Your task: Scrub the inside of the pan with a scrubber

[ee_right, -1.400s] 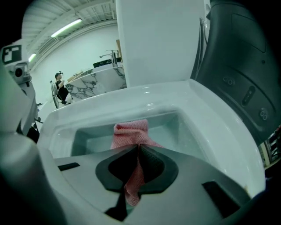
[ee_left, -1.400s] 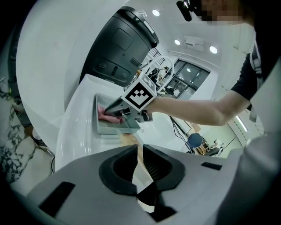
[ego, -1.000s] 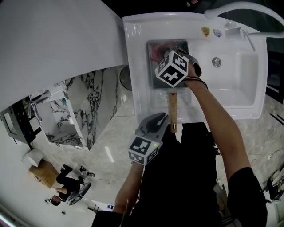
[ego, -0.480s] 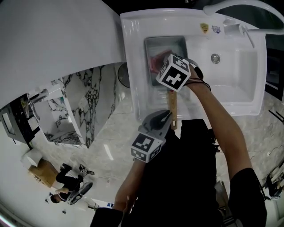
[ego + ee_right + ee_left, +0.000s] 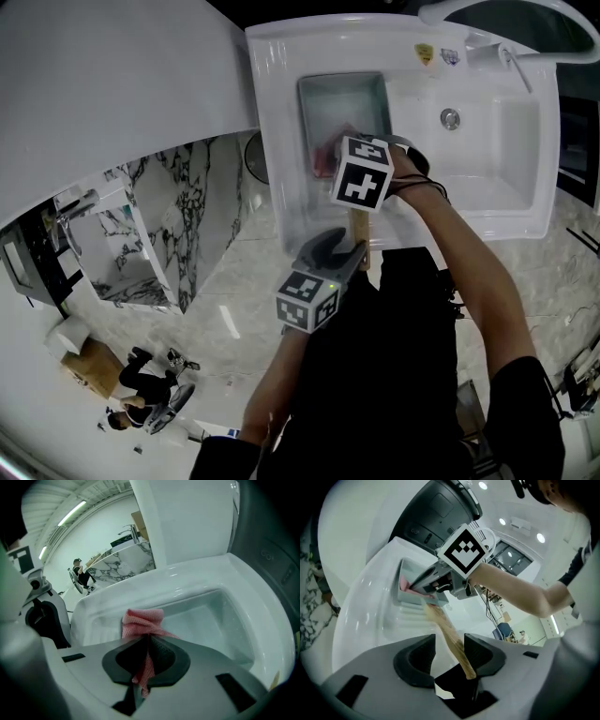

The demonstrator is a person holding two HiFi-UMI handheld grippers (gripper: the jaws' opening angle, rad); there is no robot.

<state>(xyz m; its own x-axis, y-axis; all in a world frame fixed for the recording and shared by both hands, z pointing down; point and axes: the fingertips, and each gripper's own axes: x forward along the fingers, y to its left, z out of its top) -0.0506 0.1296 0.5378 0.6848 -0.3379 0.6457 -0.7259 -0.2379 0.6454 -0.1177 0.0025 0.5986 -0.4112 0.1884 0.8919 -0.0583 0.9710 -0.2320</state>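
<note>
A square grey pan [image 5: 343, 99] sits on the white sink's drainboard, its wooden handle [image 5: 359, 232] pointing toward me. My right gripper [image 5: 334, 159] is over the pan's near side, shut on a pink mesh scrubber [image 5: 142, 620] that hangs into the pan [image 5: 213, 620]. My left gripper [image 5: 450, 642] is at the handle's end. Its jaws have just been opening. The handle [image 5: 443, 623] lies between them, close to the right pad, with a gap at the left pad.
The sink basin with its drain [image 5: 450, 118] lies right of the pan, and a faucet [image 5: 506, 13] arches over the back. A white curved wall [image 5: 122, 84] and a marble counter [image 5: 173, 234] stand at the left. People sit far off [image 5: 141, 375].
My left gripper's jaws have parted from the handle. The right gripper has slid with the scrubber toward the pan's near side.
</note>
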